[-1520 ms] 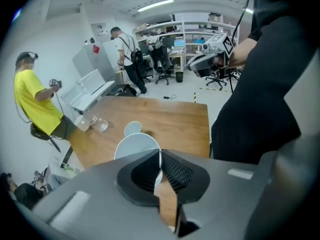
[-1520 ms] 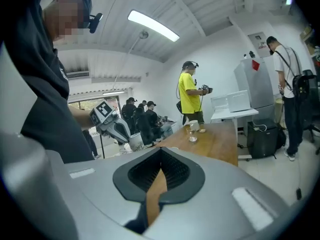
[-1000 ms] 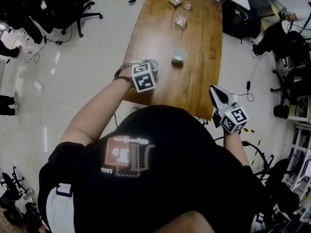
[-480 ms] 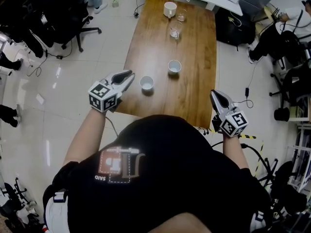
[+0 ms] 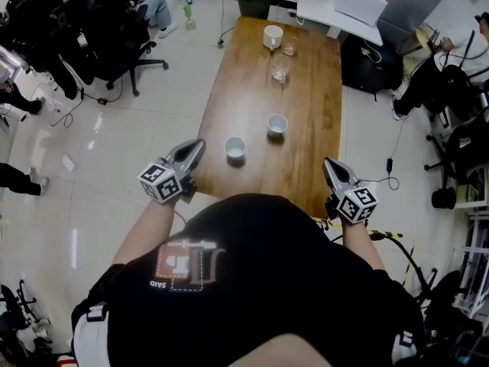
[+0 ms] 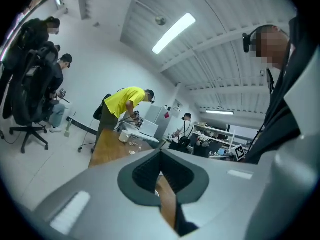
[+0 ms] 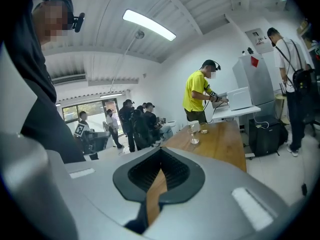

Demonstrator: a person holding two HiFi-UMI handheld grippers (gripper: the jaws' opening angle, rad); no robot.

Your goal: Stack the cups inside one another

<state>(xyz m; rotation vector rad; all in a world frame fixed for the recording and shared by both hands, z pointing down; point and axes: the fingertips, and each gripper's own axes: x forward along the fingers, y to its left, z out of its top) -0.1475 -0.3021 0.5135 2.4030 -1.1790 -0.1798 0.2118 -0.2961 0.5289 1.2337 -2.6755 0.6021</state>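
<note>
Left gripper (image 5: 192,150), left of centre at table edge: jaws just closed, pads together, nothing between. Right gripper (image 5: 328,164), at table's lower right corner: jaws together, empty.

I saw no cup nested. Near white cup (image 5: 235,148) and second white cup (image 5: 277,124) stood apart mid-frame on wooden table (image 5: 321,105). Two clear glasses (image 5: 280,71) and white mug (image 5: 272,36) stood at top of frame.

Risks, as I judged:
- Smooth round walls could slip from ribbed pads.
- One-sided rim pinch could tip cup.
- Glass probably brittle; unlike shapes could jam.
</note>
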